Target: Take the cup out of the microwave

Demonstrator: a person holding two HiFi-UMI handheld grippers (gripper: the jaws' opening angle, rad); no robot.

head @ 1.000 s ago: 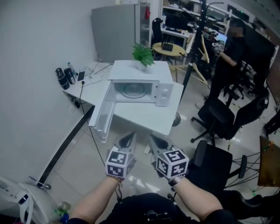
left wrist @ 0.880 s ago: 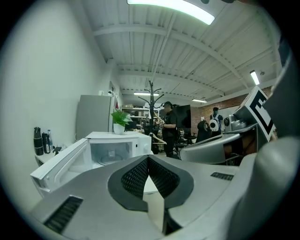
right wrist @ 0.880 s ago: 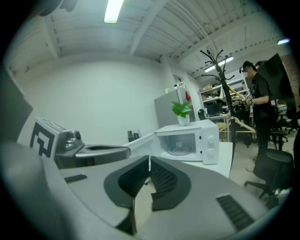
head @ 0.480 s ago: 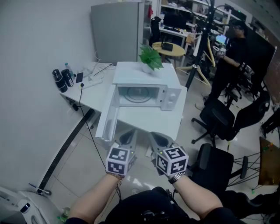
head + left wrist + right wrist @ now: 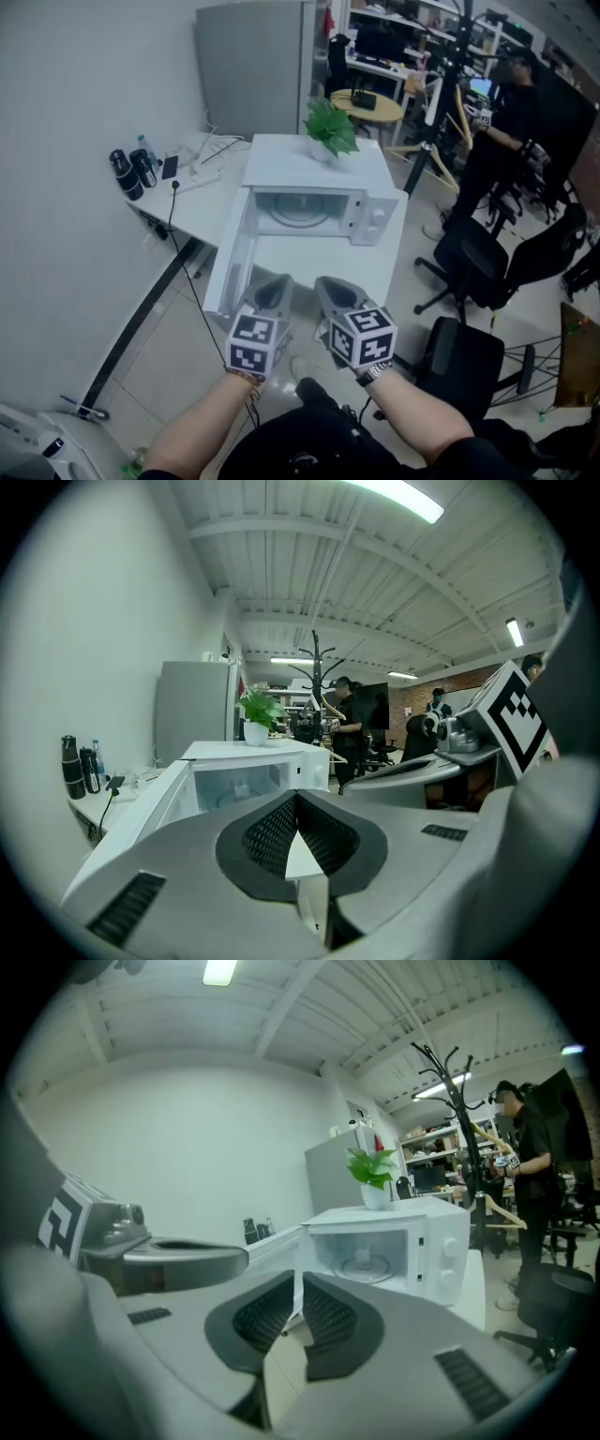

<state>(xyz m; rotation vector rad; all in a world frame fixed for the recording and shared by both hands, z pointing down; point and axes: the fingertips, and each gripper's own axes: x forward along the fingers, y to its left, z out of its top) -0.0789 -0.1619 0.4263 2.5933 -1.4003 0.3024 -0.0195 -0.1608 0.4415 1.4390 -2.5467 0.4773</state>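
A white microwave (image 5: 319,202) stands on a white table (image 5: 323,262) with its door (image 5: 230,258) swung open to the left. On the turntable sits a small pale cup (image 5: 362,1262), also seen in the left gripper view as a faint cup (image 5: 246,786). Both grippers hover side by side short of the table's near edge, pointing at the oven. My left gripper (image 5: 275,287) is shut and empty, its tips touching. My right gripper (image 5: 333,285) has just been opening; a narrow slit shows between its tips and nothing is between them.
A potted plant (image 5: 329,127) stands on the microwave. Dark bottles (image 5: 131,169) and cables lie on the table's left wing. Black office chairs (image 5: 478,262) sit to the right, one chair (image 5: 459,361) close by my right arm. A person (image 5: 502,122) stands at the back right.
Both grippers have moved closer to the table and the open microwave, which looms larger. The person at the back right has stepped leftward into fuller view.
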